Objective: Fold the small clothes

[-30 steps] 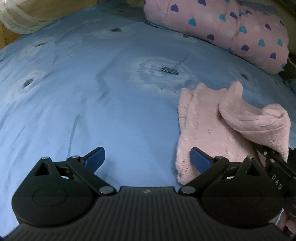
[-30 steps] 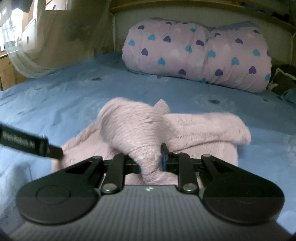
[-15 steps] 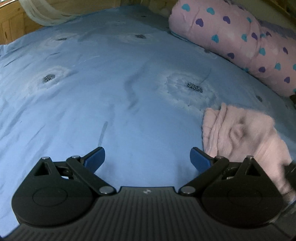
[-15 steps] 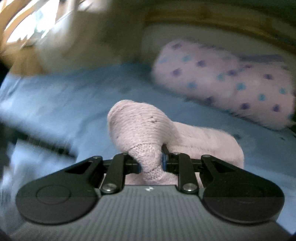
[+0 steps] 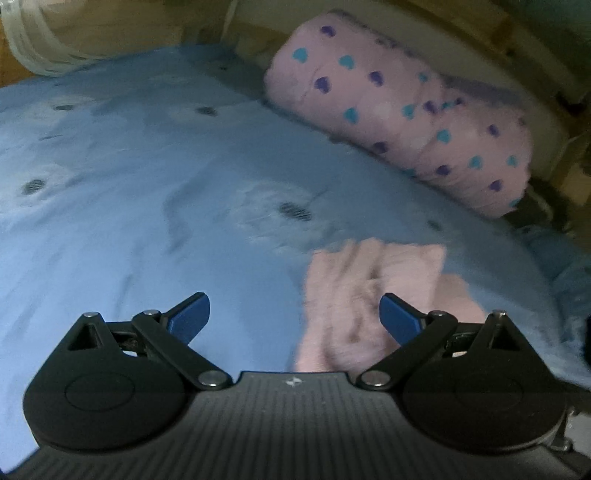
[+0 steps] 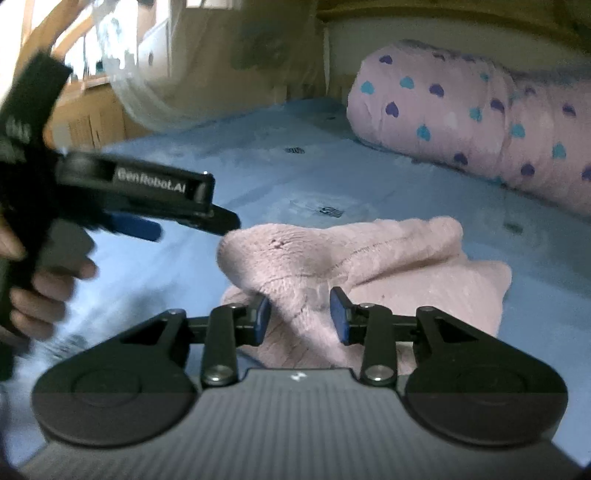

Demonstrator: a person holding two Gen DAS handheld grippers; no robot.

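A bedroom at home — a blue flower-printed bedsheet (image 5: 155,206) fills the view, a pink heart-patterned rolled quilt (image 6: 480,122) at two o'clock, wooden bedframe (image 5: 461,26) behind.

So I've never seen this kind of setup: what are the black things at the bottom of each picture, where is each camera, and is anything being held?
No robot here: a person holds a hand-held two-finger gripper in each hand, each with a fisheye camera looking along its fingers. In the left wrist view, the left gripper is wide open and empty above a blue bedsheet. In the right wrist view, the right gripper has a fold of the pink knitted garment between its fingers, and its jaws are opening, letting go. The other gripper, with the hand around its handle, shows at that picture's left. A pink heart-print bundle lies at the far edge.
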